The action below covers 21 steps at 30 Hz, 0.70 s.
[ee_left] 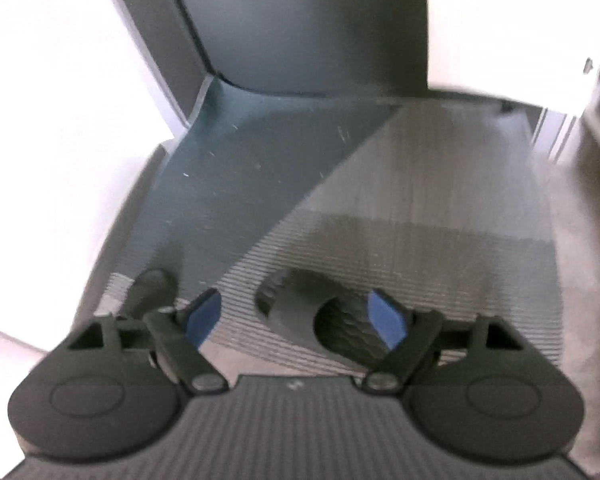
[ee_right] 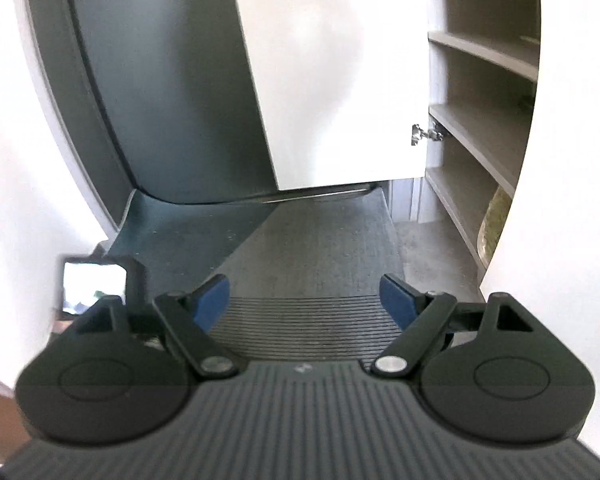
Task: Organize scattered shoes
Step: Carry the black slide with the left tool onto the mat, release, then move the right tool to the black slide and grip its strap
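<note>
In the blurred left wrist view a grey slipper (ee_left: 300, 320) with a textured footbed lies on the striped grey mat (ee_left: 420, 208). My left gripper (ee_left: 294, 316) hangs above it, open, with the slipper showing between the blue pads (ee_left: 384, 320) and not gripped. A second dark shoe (ee_left: 152, 290) sits at the mat's left edge, partly hidden behind the left finger. My right gripper (ee_right: 304, 300) is open over the same mat (ee_right: 312, 240), with nothing between its fingers. No shoe shows in the right wrist view.
An open cabinet with several grey shelves (ee_right: 480, 128) stands at the right, its white door (ee_right: 340, 80) swung out. A greenish thing (ee_right: 494, 220) sits on the lowest shelf. A dark door (ee_right: 172, 80) is ahead, white walls to the left. A small bright screen (ee_right: 92, 284) shows at the left.
</note>
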### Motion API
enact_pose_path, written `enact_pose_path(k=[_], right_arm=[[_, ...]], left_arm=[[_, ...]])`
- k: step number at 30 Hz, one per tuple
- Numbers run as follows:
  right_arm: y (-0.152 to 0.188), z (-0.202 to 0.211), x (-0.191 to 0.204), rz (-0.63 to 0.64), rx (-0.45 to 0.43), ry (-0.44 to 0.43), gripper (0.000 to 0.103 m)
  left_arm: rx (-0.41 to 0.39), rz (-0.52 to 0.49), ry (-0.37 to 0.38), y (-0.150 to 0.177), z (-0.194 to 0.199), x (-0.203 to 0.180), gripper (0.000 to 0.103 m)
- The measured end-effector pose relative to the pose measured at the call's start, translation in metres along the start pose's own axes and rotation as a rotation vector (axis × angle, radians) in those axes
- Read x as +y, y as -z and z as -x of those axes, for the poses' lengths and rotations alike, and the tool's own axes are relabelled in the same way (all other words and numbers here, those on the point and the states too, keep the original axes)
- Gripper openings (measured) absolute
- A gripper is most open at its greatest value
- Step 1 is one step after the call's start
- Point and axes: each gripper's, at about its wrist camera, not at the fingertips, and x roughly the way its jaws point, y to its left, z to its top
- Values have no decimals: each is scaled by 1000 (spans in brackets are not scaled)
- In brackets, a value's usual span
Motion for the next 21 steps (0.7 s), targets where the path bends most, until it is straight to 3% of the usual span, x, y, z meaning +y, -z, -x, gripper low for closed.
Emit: enact_pose_path(k=[2, 6, 11, 15, 21], right_arm=[[-1, 11, 8, -33, 13, -29, 84], [9, 20, 29, -39, 16, -68, 84], [26, 29, 50, -67, 37, -76, 84], [39, 37, 59, -59, 61, -55, 84], [55, 54, 80, -49, 103, -54, 84]], left_arm=[[-28, -1, 28, -1, 40, 25, 88], [-25, -50, 45, 5, 77, 57, 89], [-12, -141, 35, 24, 96, 88, 89], [18, -131, 29, 35, 105, 117, 89], [28, -212, 66, 38, 113, 150, 89]])
